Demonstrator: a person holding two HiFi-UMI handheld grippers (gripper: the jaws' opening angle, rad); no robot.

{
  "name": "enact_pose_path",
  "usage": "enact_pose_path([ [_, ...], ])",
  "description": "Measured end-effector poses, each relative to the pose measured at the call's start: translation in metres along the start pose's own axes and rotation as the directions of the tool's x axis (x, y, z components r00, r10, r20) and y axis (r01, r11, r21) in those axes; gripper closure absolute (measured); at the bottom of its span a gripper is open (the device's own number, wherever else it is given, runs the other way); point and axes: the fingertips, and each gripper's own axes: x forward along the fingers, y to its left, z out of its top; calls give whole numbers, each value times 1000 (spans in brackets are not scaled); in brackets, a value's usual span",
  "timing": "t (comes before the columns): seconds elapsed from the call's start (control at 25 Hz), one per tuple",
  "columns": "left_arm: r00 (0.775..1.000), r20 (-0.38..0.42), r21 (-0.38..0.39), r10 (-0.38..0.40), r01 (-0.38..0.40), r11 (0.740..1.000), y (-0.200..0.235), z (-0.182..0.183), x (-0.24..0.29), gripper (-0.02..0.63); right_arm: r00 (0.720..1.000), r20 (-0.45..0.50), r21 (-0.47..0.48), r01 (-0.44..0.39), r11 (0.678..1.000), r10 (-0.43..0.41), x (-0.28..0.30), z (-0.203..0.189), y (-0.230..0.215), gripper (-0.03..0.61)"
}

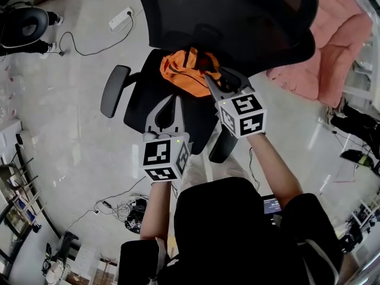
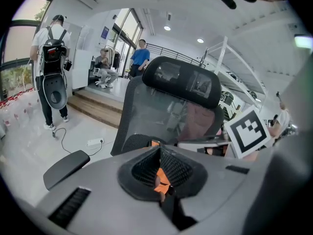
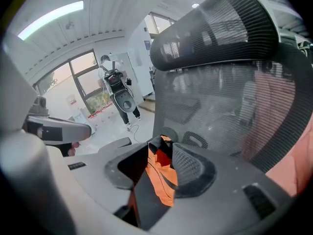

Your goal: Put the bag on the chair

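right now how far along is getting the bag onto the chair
Done: the orange bag lies on the chair seat. In hand: the right gripper is at the bag with jaws apart, fabric between them but not pinched; the left gripper sits shut short of it, empty. Left: likely just drawing both grippers clear.

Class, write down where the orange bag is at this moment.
Head view: the orange bag lies on the black chair's seat, under the backrest, by the right tongs.
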Motion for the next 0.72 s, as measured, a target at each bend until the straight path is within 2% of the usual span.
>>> enact_pose_path([
  [0.32,998,52,57,-27,24,998,-17,17,-20,603,997,68,-13,33,999,-32,-27,19,10,451],
  [0.52,994,105,80,-28,20,997,-21,28,-41,603,991,122,-41,59,997,-54,-51,29,23,520],
  [0.72,987,160,92,-22,8,996,-23,43,-65,603,980,189,-63,77,995,-64,-76,49,39,552],
])
